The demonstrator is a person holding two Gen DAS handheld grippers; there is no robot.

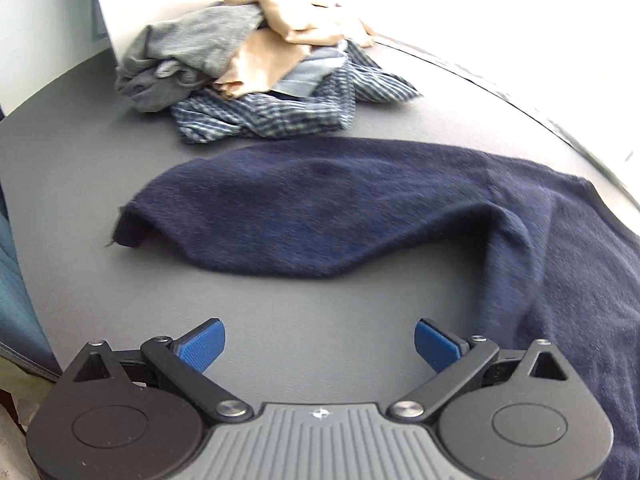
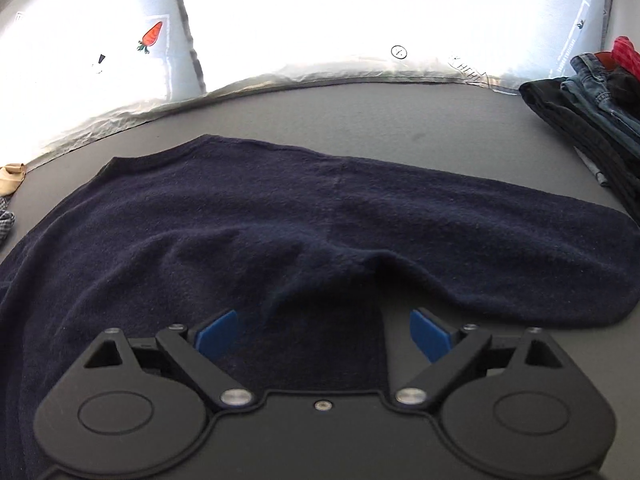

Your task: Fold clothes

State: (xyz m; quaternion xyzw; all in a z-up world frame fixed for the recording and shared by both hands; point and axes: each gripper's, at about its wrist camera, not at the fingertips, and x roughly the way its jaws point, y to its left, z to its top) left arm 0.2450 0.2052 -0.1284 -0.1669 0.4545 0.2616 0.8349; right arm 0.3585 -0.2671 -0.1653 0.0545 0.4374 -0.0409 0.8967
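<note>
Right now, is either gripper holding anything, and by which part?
Nothing is held. Both the left gripper and right gripper have open jaws, empty, above the navy sweater.

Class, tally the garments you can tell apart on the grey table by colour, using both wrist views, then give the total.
Navy: 1, sweater
Grey: 1, top
Tan: 1, garment
Blue striped: 1, shirt
Black: 1, folded
Denim blue: 1, jeans
Red: 1, item
Total: 7

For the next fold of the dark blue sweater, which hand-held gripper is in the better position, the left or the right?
Probably the right hand-held gripper: it is open directly over the navy sweater, where the sleeve meets the body. The left hand-held gripper, also open, is over bare grey table, apart from its sleeve.
</note>
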